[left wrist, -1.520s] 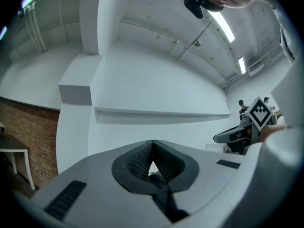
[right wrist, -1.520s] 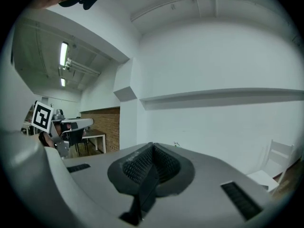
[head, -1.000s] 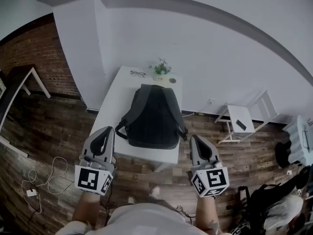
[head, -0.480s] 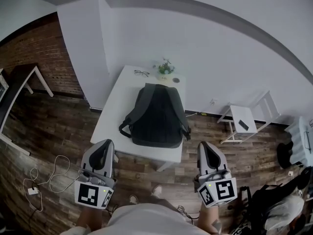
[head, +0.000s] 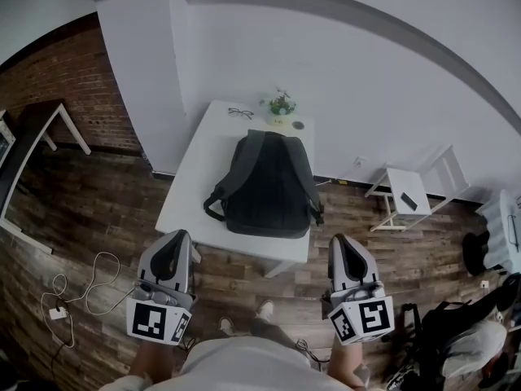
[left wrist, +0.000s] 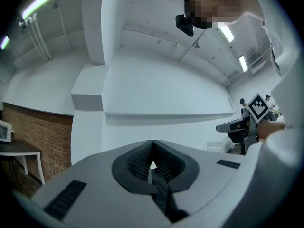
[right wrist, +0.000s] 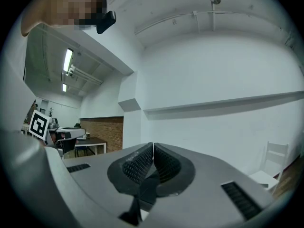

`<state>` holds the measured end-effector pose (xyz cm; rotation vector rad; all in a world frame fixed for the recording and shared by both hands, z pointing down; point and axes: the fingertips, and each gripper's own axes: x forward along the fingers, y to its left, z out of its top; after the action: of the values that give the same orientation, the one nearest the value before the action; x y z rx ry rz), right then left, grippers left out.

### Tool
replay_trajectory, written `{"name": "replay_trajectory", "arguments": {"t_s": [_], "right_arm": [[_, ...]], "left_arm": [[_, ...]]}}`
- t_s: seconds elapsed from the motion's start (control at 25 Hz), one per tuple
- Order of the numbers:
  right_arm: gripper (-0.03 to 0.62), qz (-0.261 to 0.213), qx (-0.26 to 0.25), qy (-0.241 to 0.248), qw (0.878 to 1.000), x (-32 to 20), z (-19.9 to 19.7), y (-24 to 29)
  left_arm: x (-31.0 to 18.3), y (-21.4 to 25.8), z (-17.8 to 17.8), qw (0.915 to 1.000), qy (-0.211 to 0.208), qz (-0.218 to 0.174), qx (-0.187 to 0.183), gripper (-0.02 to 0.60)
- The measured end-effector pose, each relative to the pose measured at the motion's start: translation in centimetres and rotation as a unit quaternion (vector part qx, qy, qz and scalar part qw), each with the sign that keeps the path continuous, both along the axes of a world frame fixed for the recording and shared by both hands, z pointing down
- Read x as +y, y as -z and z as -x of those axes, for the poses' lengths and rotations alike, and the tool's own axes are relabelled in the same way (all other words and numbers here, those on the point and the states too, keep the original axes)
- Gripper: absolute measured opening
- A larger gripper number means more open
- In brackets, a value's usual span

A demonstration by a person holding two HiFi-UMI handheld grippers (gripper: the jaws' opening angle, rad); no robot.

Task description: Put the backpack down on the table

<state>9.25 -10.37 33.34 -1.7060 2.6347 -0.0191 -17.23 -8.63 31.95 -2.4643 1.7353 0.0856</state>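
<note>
**Head view:** the dark grey fabric backpack [head: 269, 184] lies flat on the white rectangular surface [head: 203, 157]. Its top points toward the wall and its bottom sits close to the near edge, with 1 strap loop resting at its left side. Beyond it stand a small green potted plant [head: 281, 104] and a pair of dark-framed glasses [head: 240, 113]. The grey left tool [head: 174, 247] and the grey right tool [head: 343, 249] hang over the wooden floor, short of that edge and apart from the backpack.

**Left gripper view:** the ribbed black pads [left wrist: 137, 161] meet with nothing between them, and only white wall shows ahead.

**Right gripper view:** these pads [right wrist: 140, 163] are likewise pressed together and empty.

The put-down looks complete. To finish it well, keep both tools clear of the straps. Check also that the backpack's bottom does not overhang the near edge. If it does, a gentle push toward the wall with the closed tips should be enough.
</note>
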Motion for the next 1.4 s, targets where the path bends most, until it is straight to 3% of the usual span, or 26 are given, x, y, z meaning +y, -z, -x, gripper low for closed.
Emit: {"name": "replay_trajectory", "arguments": {"t_s": [0.64, 1.4], "right_arm": [[0.038, 0.013, 0.054, -0.029, 0.998, 3.0, 1.9, -1.7], [0.038, 0.01, 0.054, -0.037, 0.998, 4.0, 1.6, -1.5]], "left_arm": [[0.7, -1.4, 0.4, 0.9994, -0.023, -0.009, -0.023, 0.017], [0.8, -1.1, -0.2, 0.999, -0.041, -0.006, -0.017, 0.017]]}}
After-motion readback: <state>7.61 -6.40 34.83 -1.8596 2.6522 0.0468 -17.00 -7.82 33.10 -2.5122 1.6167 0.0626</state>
